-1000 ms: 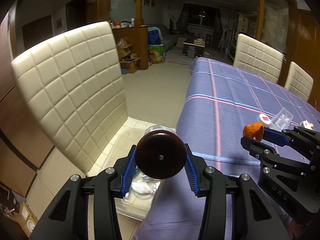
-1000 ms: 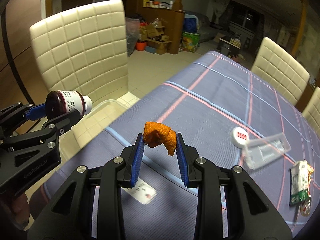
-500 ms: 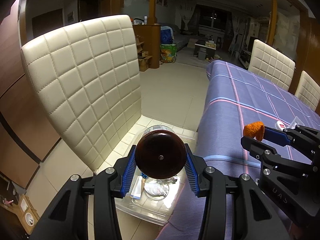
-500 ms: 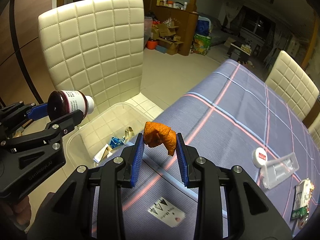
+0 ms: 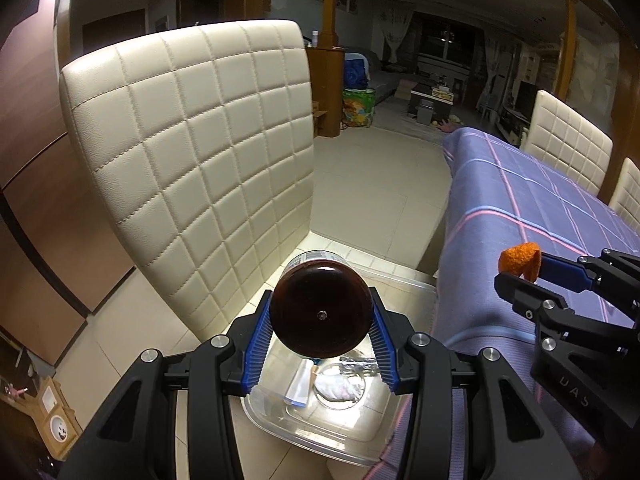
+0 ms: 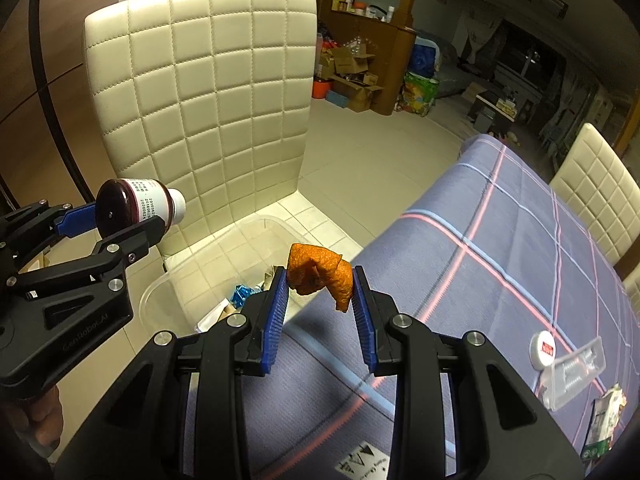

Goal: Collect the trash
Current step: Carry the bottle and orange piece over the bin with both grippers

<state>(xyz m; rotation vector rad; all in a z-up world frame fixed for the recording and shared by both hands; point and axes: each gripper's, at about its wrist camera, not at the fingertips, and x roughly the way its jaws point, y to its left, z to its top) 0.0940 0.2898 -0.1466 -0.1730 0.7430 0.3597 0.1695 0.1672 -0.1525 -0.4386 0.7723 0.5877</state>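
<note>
Left gripper: your left gripper [image 5: 320, 320] has its blue fingers [image 5: 256, 340] clenched on a dark bottle [image 5: 319, 311], base toward the camera and lying on its side.
Bottle from the other side: in the right wrist view the bottle [image 6: 136, 206] shows a white label and a white cap that points toward the chair.
Right gripper: your right gripper [image 6: 320, 300] is grasping a piece of orange peel [image 6: 322, 276] between the tips of its fingers [image 6: 276, 316], and the peel hangs a little below the grip.
Bin: a clear plastic bin [image 5: 352, 436] stands on the tiled floor [image 5: 372, 184] between the chair and the edge of the counter.
Bin contents: you can see crumpled white paper [image 5: 340, 386], a bit of foil and a folded slip; the right wrist view adds a blue wrapper [image 6: 243, 293].
Where your bottle is: held in the air over the bin, not touching it.
Where your peel is: held above the near edge of the counter [image 6: 500, 240], just beside the bin's rim [image 6: 276, 222].
Counter: covered with a purple plaid cloth.
Trash still on the counter: a round white cap [image 6: 543, 349], a clear plastic tray [image 6: 576, 372] touching it, and a crumpled green and white packet [image 6: 602, 420] near the right edge.
Chair: a cream quilted chair [image 5: 192, 160] stands behind the bin, back upright.
Your hand: part of it [image 6: 40, 420] shows under the left gripper.
</note>
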